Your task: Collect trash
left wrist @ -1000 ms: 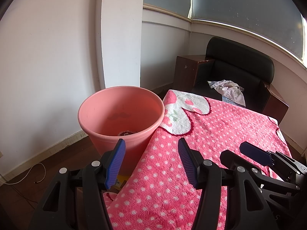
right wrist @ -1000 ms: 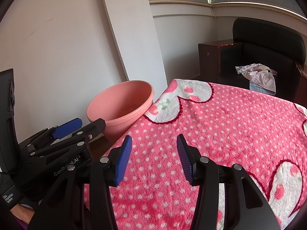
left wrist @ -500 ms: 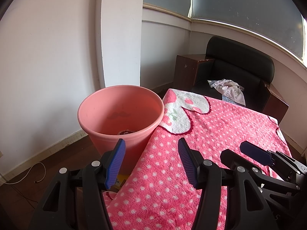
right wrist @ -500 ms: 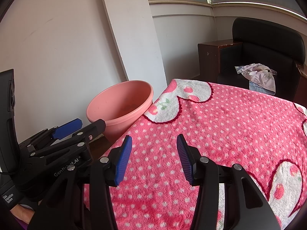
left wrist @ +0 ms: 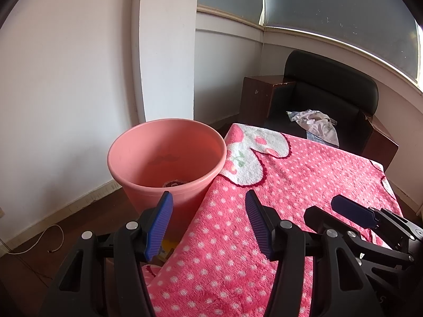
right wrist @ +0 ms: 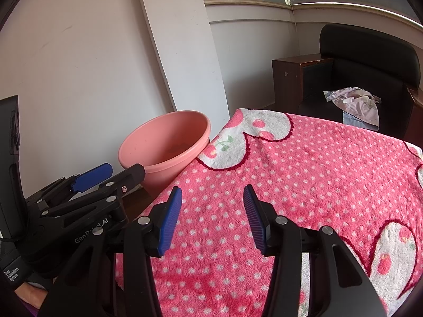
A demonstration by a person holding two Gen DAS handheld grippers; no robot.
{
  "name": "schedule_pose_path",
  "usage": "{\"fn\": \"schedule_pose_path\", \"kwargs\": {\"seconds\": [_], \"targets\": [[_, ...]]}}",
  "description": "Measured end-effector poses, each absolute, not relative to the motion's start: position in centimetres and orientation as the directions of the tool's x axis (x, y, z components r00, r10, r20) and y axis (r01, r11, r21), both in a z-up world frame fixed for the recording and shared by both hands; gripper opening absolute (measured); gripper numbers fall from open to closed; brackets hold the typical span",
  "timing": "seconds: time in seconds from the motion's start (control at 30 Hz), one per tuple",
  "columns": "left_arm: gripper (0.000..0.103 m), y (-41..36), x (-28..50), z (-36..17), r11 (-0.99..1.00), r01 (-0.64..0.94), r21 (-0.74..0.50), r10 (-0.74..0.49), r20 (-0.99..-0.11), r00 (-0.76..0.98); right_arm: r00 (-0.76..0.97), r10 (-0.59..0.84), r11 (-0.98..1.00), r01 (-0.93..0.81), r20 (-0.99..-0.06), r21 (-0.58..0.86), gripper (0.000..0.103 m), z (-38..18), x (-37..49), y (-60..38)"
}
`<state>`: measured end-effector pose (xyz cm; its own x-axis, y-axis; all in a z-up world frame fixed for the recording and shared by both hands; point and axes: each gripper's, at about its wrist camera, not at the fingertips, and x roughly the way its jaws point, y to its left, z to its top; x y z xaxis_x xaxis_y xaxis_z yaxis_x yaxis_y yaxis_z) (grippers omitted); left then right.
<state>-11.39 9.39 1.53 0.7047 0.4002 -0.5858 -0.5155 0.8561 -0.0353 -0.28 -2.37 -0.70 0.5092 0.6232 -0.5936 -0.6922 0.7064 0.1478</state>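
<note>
The bin (left wrist: 166, 155) is a round, salmon-pink plastic tub with a rolled rim, standing upright and uncovered on the dark floor. It tapers slightly toward the base. It sits beside the white wall and pillar, its right side touching the hanging edge of a pink polka-dot blanket (left wrist: 304, 185). Low inside it, just over the near rim, a small piece of greyish crumpled trash (left wrist: 173, 183) shows on the bottom; what it is cannot be told. From the right wrist view the bin (right wrist: 169, 145) shows a mostly bare inner wall.
</note>
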Motion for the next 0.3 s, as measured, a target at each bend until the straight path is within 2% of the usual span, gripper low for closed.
{"fn": "schedule_pose_path", "kwargs": {"seconds": [0.3], "targets": [[0.056,9.58,-11.20,1.58,0.856,-0.516,-0.042,0.392,-0.599,0.698,0.509,0.624,0.706,-0.693,-0.593,0.147,0.049,-0.69,-0.29,-2.45]]}}
